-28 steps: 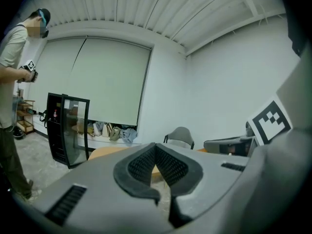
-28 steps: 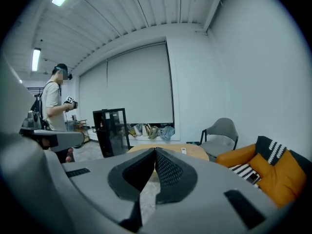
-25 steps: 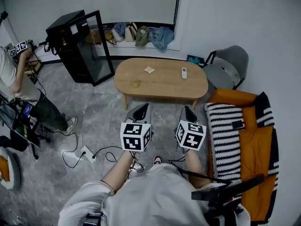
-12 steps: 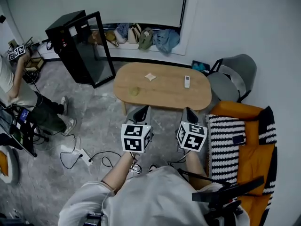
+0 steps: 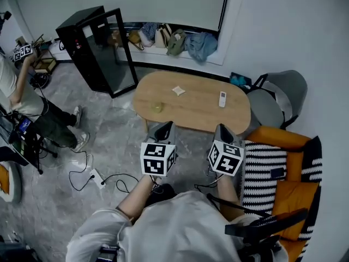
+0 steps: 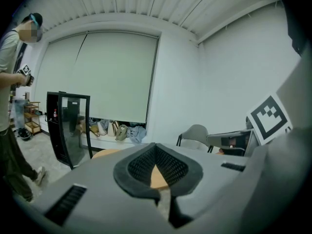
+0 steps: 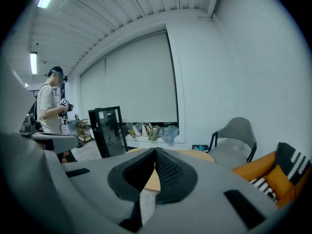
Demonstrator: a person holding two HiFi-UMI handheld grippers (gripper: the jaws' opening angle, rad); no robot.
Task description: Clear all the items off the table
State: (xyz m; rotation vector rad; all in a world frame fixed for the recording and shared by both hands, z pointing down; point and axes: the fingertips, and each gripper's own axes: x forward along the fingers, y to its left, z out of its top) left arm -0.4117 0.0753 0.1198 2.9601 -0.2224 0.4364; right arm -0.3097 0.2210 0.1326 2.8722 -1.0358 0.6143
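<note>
Both left gripper (image 5: 165, 126) and right gripper (image 5: 223, 130) abreast, tipped slightly down toward table (image 5: 192, 112), jaws pressed together.

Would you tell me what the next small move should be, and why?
Probably step closer to the table: the left gripper and right gripper are shut, empty and short of it, with the remote on it.

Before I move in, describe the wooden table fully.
The table is low, its oval top pale wood by the look, standing level on the grey floor. Three things lie on it, well apart: a white remote at right, a pale flat square near the far edge, a small yellowish lump at left.
</note>
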